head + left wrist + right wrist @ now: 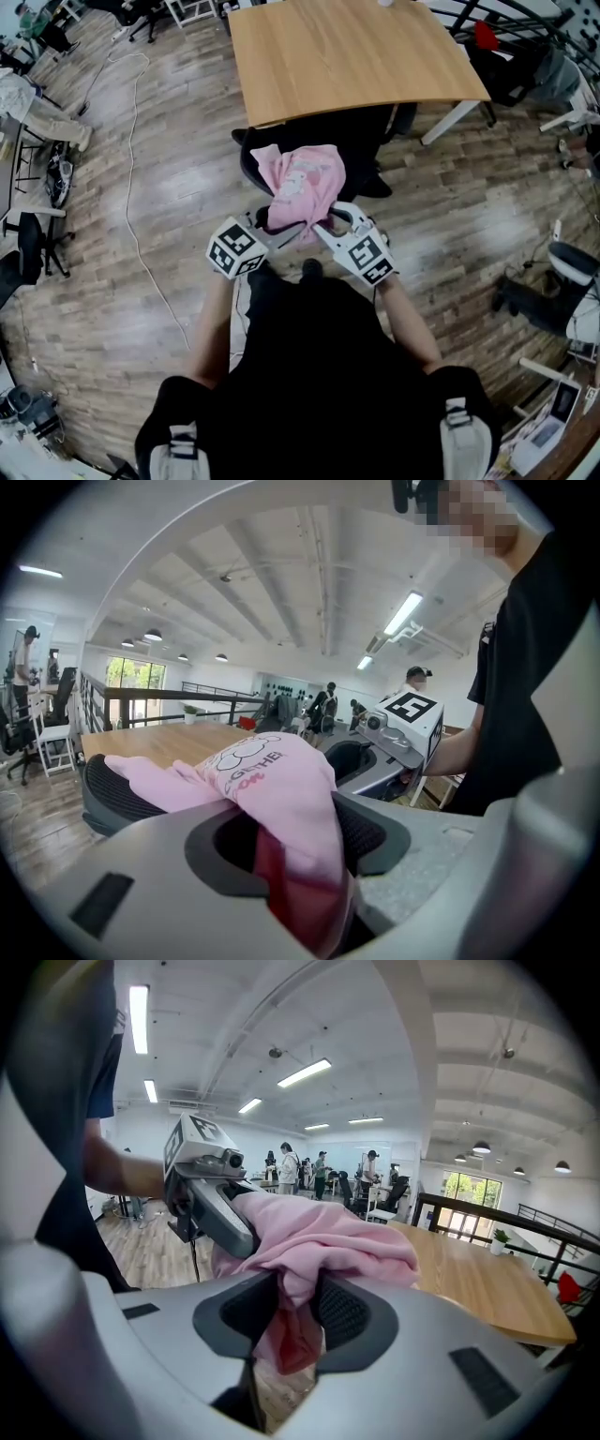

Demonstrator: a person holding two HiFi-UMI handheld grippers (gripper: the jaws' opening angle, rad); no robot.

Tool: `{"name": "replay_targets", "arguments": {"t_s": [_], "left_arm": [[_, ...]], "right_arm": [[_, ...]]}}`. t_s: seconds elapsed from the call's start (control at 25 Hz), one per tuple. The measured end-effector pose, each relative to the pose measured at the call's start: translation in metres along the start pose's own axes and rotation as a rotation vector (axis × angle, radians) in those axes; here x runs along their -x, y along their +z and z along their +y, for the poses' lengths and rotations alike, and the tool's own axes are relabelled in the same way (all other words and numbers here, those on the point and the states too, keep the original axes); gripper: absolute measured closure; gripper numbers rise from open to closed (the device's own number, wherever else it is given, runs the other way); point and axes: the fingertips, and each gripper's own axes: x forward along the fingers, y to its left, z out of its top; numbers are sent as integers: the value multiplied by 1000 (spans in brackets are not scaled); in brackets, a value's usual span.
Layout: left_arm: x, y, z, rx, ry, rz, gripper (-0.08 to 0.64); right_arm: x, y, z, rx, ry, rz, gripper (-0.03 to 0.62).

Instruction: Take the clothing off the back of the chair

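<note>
A pink garment (305,183) with a white print lies bunched over the back of a black chair (247,161) in front of the table. My left gripper (272,225) is shut on the garment's near left edge, and in the left gripper view the pink cloth (272,780) is pinched between its pads over the chair's mesh back (112,799). My right gripper (324,225) is shut on the near right edge, with a fold of the cloth (319,1232) hanging down between its pads. The two grippers sit close together, side by side.
A wooden table (347,56) stands right behind the chair. A white cable (131,187) trails over the wooden floor at the left. More chairs (562,272) and clutter stand at the right and left edges. People stand far off in the room.
</note>
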Motion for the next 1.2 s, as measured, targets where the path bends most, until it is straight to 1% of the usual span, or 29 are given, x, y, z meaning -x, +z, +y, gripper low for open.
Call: {"name": "replay_targets", "arguments": {"t_s": [0.2,0.4,0.68,0.84,1.0,1.2], "left_arm": [[4,6,-10,-9,28,-25,371],[12,16,-16,-15,60,-61,371],[20,26,-19,-23,124,-115,371],[25,26,-21,-10,132,-143,371],[32,31,-24,-16,134,-180,370],[44,40,-29,-32,138,-231,371]], "right_arm": [[9,7,5,18,32,-50,474],[16,17,8,47,38,-91,480],[19,30,8,9,51,-162,489],[21,34,12,-26,59,-209,495],[25,41,15,-43,35,-259,505],[30,51,21,-26,20,-274,508]]}}
